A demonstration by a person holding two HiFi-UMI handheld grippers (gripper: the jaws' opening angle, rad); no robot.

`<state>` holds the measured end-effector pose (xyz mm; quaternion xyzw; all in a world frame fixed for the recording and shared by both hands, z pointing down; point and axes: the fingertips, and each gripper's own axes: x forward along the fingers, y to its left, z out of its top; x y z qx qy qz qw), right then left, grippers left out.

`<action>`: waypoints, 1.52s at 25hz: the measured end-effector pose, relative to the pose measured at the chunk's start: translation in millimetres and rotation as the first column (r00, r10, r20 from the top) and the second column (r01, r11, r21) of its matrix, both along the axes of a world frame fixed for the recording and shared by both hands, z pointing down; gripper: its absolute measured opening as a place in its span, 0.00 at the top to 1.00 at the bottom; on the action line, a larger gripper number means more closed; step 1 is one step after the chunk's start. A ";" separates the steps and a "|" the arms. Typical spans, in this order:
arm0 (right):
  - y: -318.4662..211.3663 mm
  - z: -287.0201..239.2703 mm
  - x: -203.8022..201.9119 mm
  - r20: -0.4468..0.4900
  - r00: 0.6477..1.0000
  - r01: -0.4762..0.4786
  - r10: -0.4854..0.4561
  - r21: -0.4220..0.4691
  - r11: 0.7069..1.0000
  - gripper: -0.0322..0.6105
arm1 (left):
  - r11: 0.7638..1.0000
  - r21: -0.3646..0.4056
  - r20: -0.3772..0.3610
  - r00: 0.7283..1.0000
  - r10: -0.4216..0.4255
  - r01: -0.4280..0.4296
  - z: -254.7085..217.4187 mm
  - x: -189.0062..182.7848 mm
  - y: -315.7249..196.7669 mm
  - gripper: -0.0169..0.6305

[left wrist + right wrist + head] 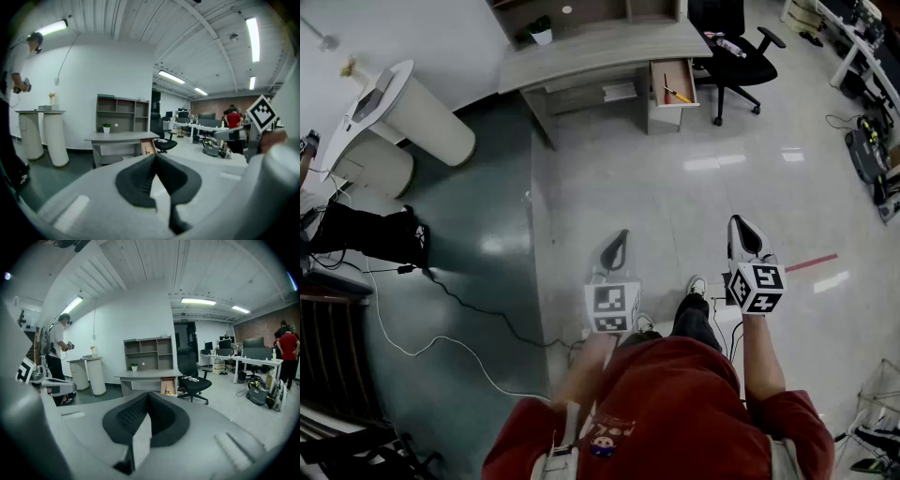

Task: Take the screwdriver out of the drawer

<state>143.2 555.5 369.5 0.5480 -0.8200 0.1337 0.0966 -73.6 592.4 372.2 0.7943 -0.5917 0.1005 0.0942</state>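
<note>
**A:** So, where is the screwdriver?

**B:** It lies flat in the open drawer under the right end of the counter, just beside the black chair. It sits at a slant on the drawer bottom, and nothing else shows in there.

**A:** And the grippers?

**B:** Both are well apart from it, held out over bare floor. The left hand-held gripper has its jaws pressed together with nothing between them. So does the right hand-held gripper.

**A:** How do you think it will handle?

**B:** Light and stiff, I'd guess. It's a hard rod that won't bend or crush, so a firm pinch should do no harm. The bare shaft is probably thin and slick, and it could roll or slip between the pads.

**A:** So where would you take hold?

**B:** On the coloured handle, the yellow and red part. It looks thicker and should grip better. I'd pinch across its width near the middle so it hangs level and doesn't tip. From here it's too small to tell which end is which, so that needs a closer look.

**A:** Anything awkward?

**B:** The drawer walls. The jaws must open first, then come in from above, clear of the sides.
</note>
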 end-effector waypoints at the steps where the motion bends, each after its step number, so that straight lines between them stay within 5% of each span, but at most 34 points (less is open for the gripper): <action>1: 7.5 -0.2 -2.9 -0.002 1.000 -0.005 0.005 0.001 1.000 0.95 | 1.000 -0.003 0.006 1.000 0.005 -0.005 0.0 -3.3 7.3 0.98; 21: 54.1 3.8 -30.0 0.038 0.999 -0.035 0.036 -0.026 0.999 0.95 | 0.999 -0.009 0.022 0.999 0.031 -0.031 -3.5 -28.8 43.7 0.98; 38: -39.4 35.9 -31.4 0.007 1.000 0.022 -0.022 -0.082 0.996 0.95 | 0.999 -0.034 0.059 0.998 0.008 -0.006 12.7 -19.8 -47.3 0.98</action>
